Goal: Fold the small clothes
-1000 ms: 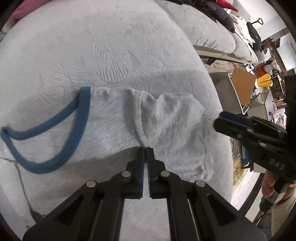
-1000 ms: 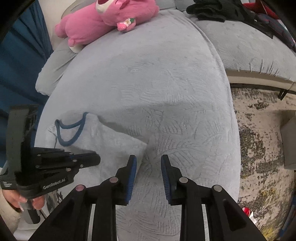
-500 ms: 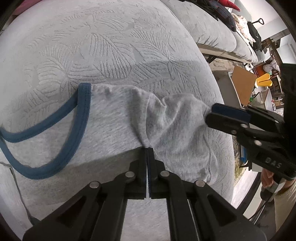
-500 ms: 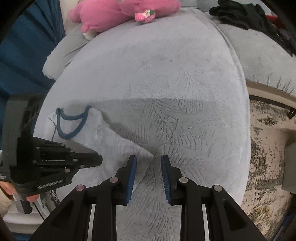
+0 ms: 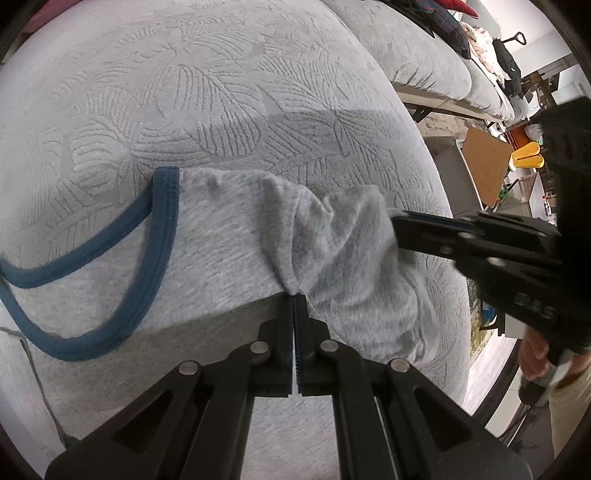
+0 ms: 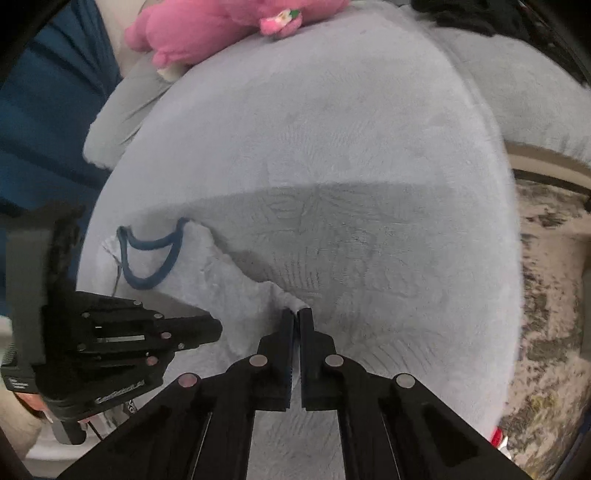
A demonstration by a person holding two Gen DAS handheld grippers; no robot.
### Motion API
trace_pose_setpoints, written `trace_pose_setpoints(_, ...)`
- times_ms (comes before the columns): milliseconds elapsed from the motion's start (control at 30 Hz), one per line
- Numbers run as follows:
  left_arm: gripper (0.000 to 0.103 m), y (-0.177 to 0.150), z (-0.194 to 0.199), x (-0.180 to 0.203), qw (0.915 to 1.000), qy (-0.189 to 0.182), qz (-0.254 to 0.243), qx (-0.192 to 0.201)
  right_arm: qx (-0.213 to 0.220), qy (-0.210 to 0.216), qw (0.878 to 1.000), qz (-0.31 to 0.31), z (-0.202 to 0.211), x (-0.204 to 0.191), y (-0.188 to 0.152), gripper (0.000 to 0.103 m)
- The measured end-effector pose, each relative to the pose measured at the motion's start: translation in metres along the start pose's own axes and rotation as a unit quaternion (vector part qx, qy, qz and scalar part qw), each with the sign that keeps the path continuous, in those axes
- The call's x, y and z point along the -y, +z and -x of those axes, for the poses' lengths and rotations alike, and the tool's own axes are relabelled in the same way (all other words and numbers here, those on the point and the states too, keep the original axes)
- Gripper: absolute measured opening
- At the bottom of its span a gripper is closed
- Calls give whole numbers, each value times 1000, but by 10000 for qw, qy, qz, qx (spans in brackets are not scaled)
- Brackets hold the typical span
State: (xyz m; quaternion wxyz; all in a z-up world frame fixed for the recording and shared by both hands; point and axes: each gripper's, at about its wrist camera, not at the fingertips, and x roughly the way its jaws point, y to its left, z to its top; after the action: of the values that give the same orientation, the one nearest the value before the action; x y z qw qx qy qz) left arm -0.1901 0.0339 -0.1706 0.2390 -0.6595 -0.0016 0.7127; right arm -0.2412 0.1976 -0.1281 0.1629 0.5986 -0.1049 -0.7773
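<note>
A small grey garment (image 5: 236,251) with blue trim (image 5: 162,236) lies on a pale grey cushion (image 5: 221,92). My left gripper (image 5: 295,299) is shut on a pinched fold of its near edge. In the right wrist view the same garment (image 6: 207,273) lies at the left, and my right gripper (image 6: 297,314) is shut on its right corner. The right gripper (image 5: 397,219) also shows in the left wrist view, touching the garment's right end. The left gripper (image 6: 214,328) appears in the right wrist view over the garment's near side.
A pink plush toy (image 6: 207,26) lies at the cushion's far edge, with dark clothes (image 6: 480,14) beyond. A second cushion (image 5: 424,59) continues to the right. Speckled floor (image 6: 546,295) and a cardboard sheet (image 5: 484,166) lie off the cushion's right side.
The right gripper moved in to the garment's right corner and shut on it; it was open before. The left gripper stayed shut on the fold and moved slightly forward.
</note>
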Motion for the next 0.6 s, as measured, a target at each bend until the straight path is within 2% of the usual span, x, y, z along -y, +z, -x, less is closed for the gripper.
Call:
trace_pose_setpoints(67, 2, 1, -1, 2, 10000, 30, 0, -16, 227, -151, 9994, -192, 22, 3, -2, 2)
trace_pose_setpoints(133, 2, 2, -1, 3, 10000, 30, 17, -18, 401, -33, 9986, -352, 36, 4, -4, 2)
trace_pose_setpoints(233, 2, 2, 0, 2, 10000, 41, 38, -56, 623, -600, 9961, -164, 44, -3, -3, 0)
trace_pose_setpoints(300, 2, 3, 0, 4, 9999, 103, 5, -77, 499, -377, 9976, -300, 39, 4, 0, 1)
trace_pose_setpoints(333, 2, 2, 0, 6, 9999, 142, -25, -71, 466, -386, 9975, -358, 38, 6, -2, 5)
trace_pose_setpoints(467, 2, 3, 1, 7, 9998, 196, -21, -89, 168, 86, 9973, -706, 38, 14, -26, 5)
trace_pose_setpoints(600, 2, 3, -2, 13, 9996, 258, -32, -83, 18, 671, 9898, -1254, 33, 16, -60, 23)
